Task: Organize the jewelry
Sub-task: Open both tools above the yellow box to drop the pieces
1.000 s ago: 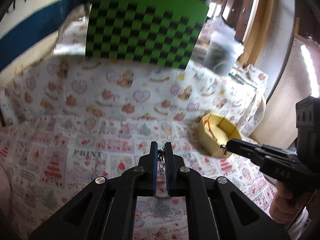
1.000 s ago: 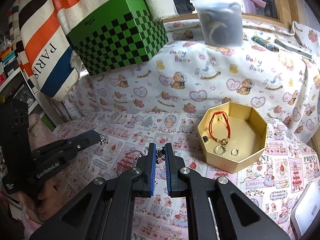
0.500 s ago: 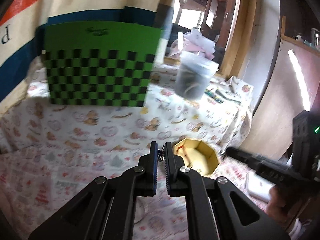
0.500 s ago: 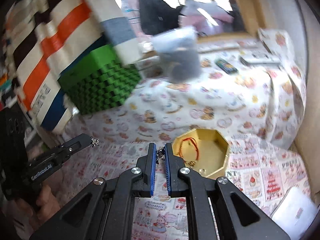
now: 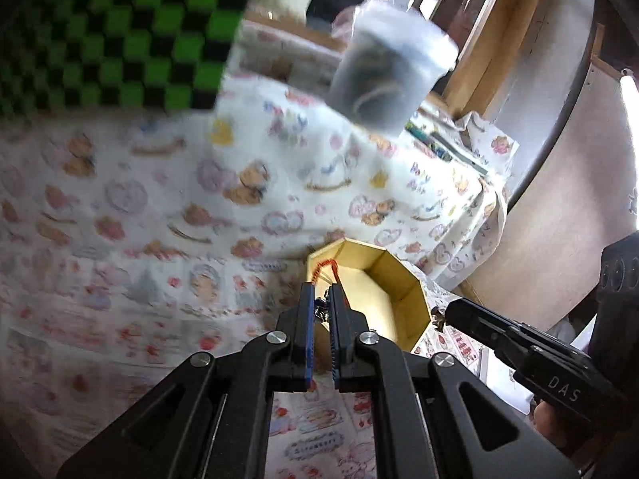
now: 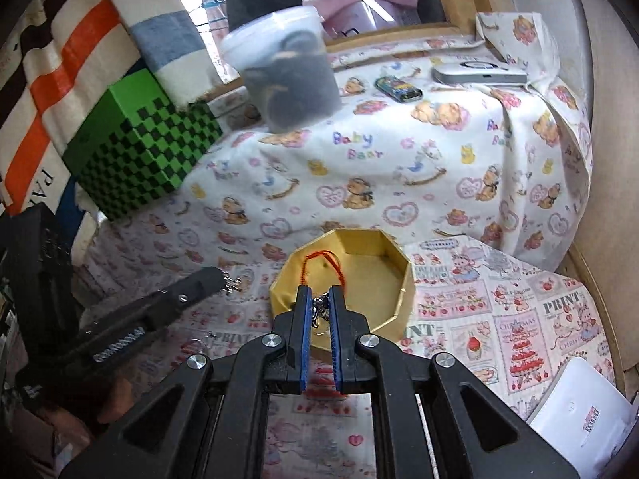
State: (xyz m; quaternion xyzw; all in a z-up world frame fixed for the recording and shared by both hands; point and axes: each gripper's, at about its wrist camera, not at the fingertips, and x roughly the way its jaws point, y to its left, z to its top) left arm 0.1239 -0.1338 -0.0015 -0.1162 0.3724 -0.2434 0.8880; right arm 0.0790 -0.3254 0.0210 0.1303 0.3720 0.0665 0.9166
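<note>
Right gripper (image 6: 319,313), lower centre of frame: jaws closed on a small silver trinket (image 6: 318,311) that hangs lengthwise between the blue pads, over the near rim of the gold octagonal box (image 6: 403,279). A red cord bracelet (image 6: 319,263) lies inside the box, its loop pointing away. Left gripper (image 5: 319,313): jaws clamped on a second small silver trinket (image 5: 319,312) at the tips.

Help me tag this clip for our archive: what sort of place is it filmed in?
Most likely a lived-in room at home, not a lab. A child's bear-print cloth covers the surface, a striped towel hangs by a window, and a lighter and a lidded plastic tub lie about behind the gold jewelry box.
</note>
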